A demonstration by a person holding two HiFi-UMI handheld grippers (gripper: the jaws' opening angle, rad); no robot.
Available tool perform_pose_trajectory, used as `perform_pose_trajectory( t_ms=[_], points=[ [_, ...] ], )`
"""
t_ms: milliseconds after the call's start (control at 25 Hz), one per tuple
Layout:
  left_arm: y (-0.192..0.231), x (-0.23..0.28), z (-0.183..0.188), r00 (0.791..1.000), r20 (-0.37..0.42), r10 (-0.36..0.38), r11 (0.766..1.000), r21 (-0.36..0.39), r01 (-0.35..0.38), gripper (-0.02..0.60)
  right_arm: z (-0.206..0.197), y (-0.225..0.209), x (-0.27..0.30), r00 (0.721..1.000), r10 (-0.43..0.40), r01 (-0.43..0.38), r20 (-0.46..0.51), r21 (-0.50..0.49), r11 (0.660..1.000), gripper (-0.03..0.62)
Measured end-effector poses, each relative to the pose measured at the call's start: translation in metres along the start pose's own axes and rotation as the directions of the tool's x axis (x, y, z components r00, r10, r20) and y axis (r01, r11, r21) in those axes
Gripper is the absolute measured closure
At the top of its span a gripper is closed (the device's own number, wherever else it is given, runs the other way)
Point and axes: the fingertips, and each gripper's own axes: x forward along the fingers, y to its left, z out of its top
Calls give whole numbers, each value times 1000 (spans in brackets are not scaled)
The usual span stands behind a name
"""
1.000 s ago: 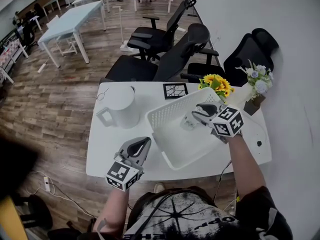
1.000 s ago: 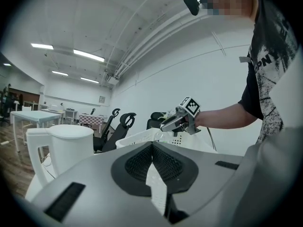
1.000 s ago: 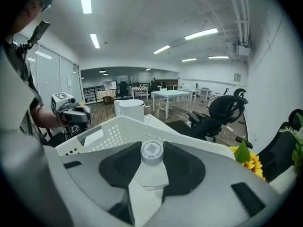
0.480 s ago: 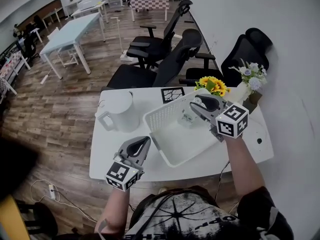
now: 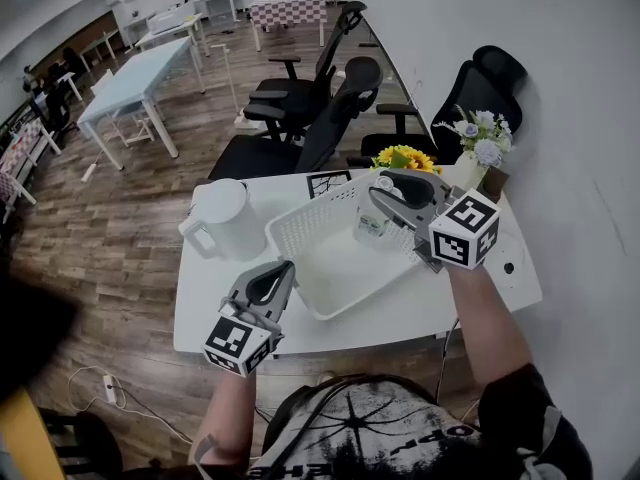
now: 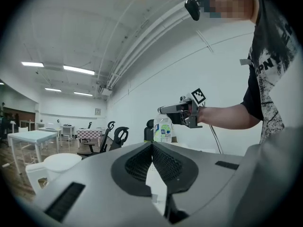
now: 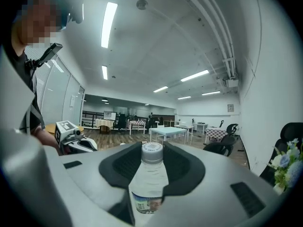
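An open office with a wood floor (image 5: 120,228), black chairs (image 5: 310,118) and a white table (image 5: 490,293). On the table stand a white jug (image 5: 225,220) and a white basket (image 5: 305,226), with sunflowers (image 5: 400,158) and a vase of pale flowers (image 5: 478,136) at the back edge. The right gripper (image 5: 383,201) is clamped on a clear bottle (image 5: 369,227) — in the right gripper view the jaws pinch it just below the neck, with the white cap (image 7: 152,151) standing proud of them. It holds the bottle upright over the far half of the basket. The left gripper view shows the bottle hanging under that gripper at some height, though its base is hidden. I judge it to be lifted off the basket's floor rather than resting there, so the step in hand is a carry, bottle in the air. With the hold so high on the bottle, any move calls for a firm, steady clamp and enough height to clear the basket's perforated side. The left gripper (image 5: 280,272) hovers above the table's near edge, just beside the basket's near corner — its jaws closed on each other with nothing between. The basket looks bare inside apart from the bottle above it. The jug's lid (image 5: 222,196) is on, so what it holds cannot be told.
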Motion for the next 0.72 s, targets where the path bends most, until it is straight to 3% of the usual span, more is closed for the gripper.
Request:
perform_pose_trajectory(
  t_ms=[360, 720],
  points=[
    [-49, 25, 41, 999, 28, -17, 998, 58, 16, 572, 37, -11, -77, 997, -19, 21, 79, -33, 999, 442],
    [-114, 69, 55, 995, 48, -85, 994, 66, 82, 572, 21, -33, -158, 996, -89, 90, 18, -57, 994, 444]
  ],
)
